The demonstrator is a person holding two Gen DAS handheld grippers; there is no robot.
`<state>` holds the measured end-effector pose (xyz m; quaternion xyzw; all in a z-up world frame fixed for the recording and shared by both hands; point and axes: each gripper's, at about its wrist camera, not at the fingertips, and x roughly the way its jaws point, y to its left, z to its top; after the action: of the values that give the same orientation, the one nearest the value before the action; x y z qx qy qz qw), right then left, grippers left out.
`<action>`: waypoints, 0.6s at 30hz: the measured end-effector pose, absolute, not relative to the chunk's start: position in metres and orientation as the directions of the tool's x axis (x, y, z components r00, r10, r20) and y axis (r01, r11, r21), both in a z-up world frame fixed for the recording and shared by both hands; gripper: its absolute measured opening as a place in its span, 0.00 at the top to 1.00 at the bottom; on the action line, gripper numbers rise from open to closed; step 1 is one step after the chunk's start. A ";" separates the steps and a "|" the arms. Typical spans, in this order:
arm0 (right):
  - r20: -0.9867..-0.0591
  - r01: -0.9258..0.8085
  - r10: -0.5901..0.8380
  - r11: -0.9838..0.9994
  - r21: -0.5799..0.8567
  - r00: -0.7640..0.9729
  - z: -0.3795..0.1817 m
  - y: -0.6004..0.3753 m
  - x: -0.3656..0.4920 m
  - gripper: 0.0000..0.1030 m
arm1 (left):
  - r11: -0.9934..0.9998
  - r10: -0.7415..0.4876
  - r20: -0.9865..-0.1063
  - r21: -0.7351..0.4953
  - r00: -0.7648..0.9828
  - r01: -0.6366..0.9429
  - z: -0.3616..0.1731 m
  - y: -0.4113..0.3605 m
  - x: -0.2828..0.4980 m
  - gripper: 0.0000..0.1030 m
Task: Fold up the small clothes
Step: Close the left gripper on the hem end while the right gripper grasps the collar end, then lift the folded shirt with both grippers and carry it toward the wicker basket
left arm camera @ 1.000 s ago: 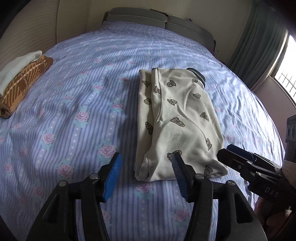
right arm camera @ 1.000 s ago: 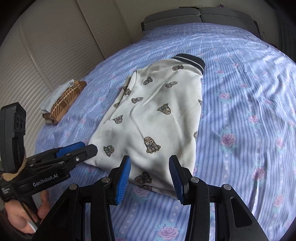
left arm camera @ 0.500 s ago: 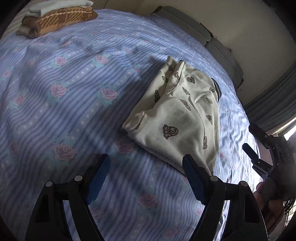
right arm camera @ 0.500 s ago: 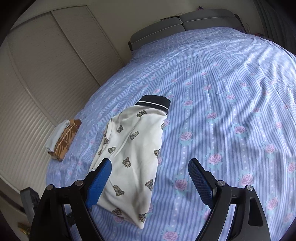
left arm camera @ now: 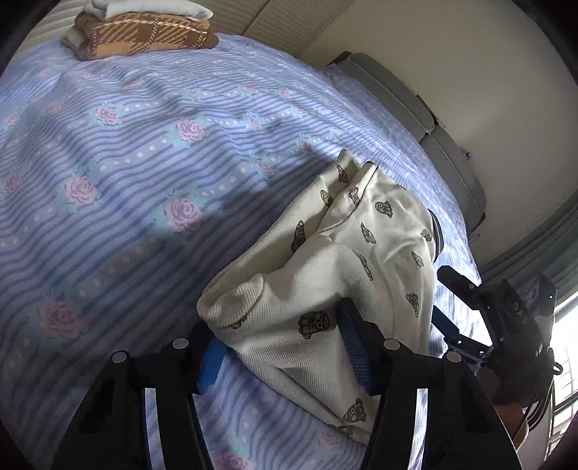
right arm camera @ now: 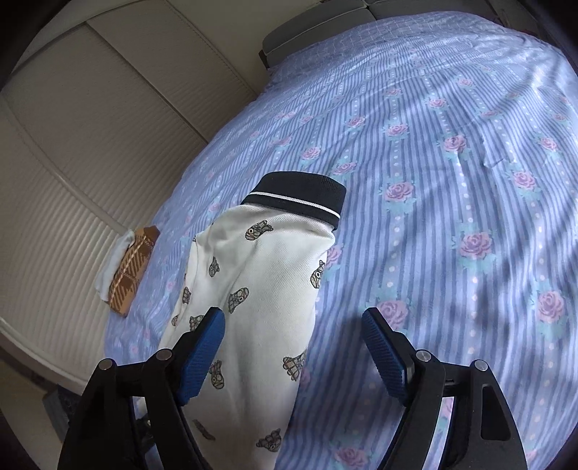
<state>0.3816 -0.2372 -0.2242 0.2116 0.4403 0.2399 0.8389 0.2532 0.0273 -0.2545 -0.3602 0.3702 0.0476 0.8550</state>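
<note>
A cream garment (left arm camera: 346, 274) with small printed figures and a dark navy band (right arm camera: 300, 189) lies folded lengthwise on the bed. My left gripper (left arm camera: 285, 347) is open with its jaws either side of the garment's near corner, one under the edge, one on top. My right gripper (right arm camera: 292, 347) is open over the garment's (right arm camera: 253, 307) right edge, its left finger above the cloth and its right finger over the sheet. The right gripper also shows in the left wrist view (left arm camera: 469, 311).
The bed has a blue striped sheet with pink roses (right arm camera: 451, 162). A folded brown plaid and white stack (left arm camera: 141, 32) sits at the bed's far left edge, also in the right wrist view (right arm camera: 126, 267). A grey headboard (left arm camera: 415, 115) and white closet doors (right arm camera: 90, 119) stand behind.
Both grippers have opened wide and moved in close over the garment. The left gripper now straddles the near corner; the right one has come up along the garment's right edge.
</note>
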 end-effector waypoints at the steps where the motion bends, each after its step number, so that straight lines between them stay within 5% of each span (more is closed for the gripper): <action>1: -0.636 -0.218 0.603 0.785 0.579 0.482 -0.227 -0.236 0.389 0.27 | 0.728 -0.183 -0.663 -0.588 0.726 -0.353 -0.255 0.027 0.254 0.47; 9: -0.579 -0.237 0.718 0.684 0.690 0.386 -0.243 -0.233 0.441 0.28 | 0.686 -0.206 -0.625 -0.641 0.753 -0.344 -0.262 0.030 0.253 0.60; 12: -0.565 -0.258 0.756 0.648 0.716 0.332 -0.246 -0.224 0.453 0.43 | 0.666 -0.223 -0.612 -0.664 0.759 -0.340 -0.264 0.032 0.251 0.72; 15: -0.577 -0.274 0.765 0.642 0.716 0.286 -0.255 -0.209 0.457 0.70 | 0.664 -0.251 -0.610 -0.673 0.751 -0.325 -0.265 0.032 0.253 0.82; 18: -0.551 -0.260 0.780 0.621 0.740 0.295 -0.257 -0.211 0.454 0.79 | 0.661 -0.261 -0.609 -0.678 0.749 -0.321 -0.262 0.034 0.251 0.85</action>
<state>0.4538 -0.2114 -0.2573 0.2686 0.4848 0.3427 0.7585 0.2511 0.0341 -0.2618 -0.4112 0.3539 0.0179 0.8398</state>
